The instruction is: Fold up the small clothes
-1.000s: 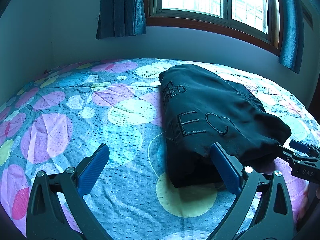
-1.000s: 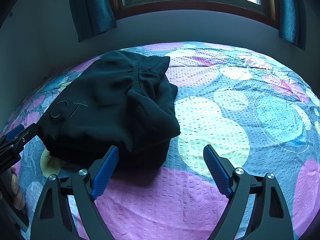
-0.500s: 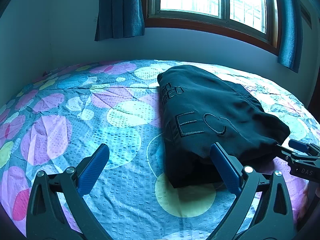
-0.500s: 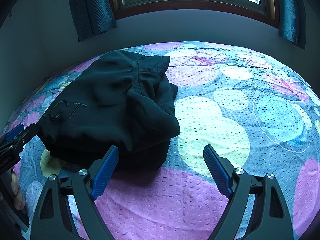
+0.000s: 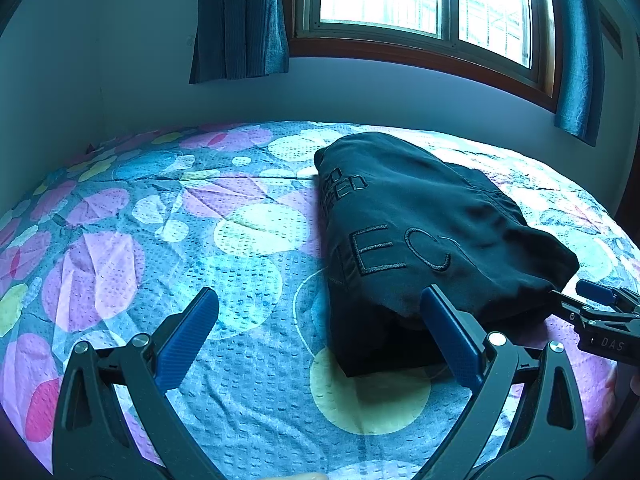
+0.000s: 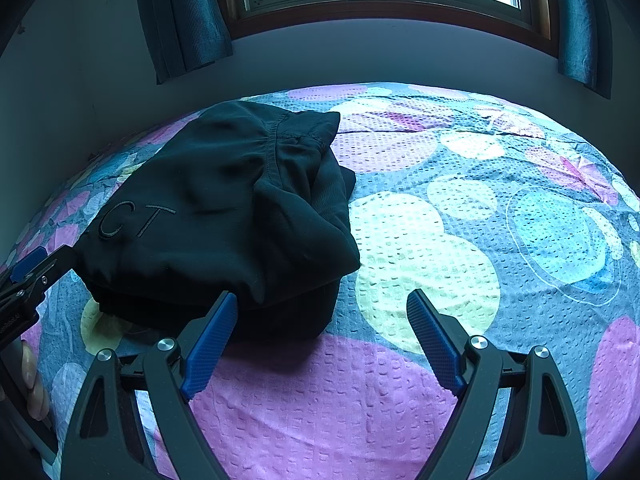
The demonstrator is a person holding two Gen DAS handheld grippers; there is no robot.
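Note:
A black garment (image 5: 424, 232) with stitched letters lies folded in a thick bundle on the bed; it also shows in the right wrist view (image 6: 224, 216). My left gripper (image 5: 320, 320) is open and empty, just in front of the bundle's near left corner, its right finger (image 5: 448, 328) beside the cloth. My right gripper (image 6: 322, 320) is open and empty at the bundle's near right corner, its left finger (image 6: 212, 332) next to the cloth. Each gripper shows at the edge of the other's view.
The bed is covered by a sheet with coloured circles (image 5: 160, 240). A wall with a window (image 5: 420, 4) and blue curtains (image 5: 240, 20) runs behind the bed. Bare sheet lies left of the garment and also to its right (image 6: 480, 220).
Both grippers stay open and almost still. The left wrist view has shifted slightly, with the garment a little lower in frame. The garment has not moved.

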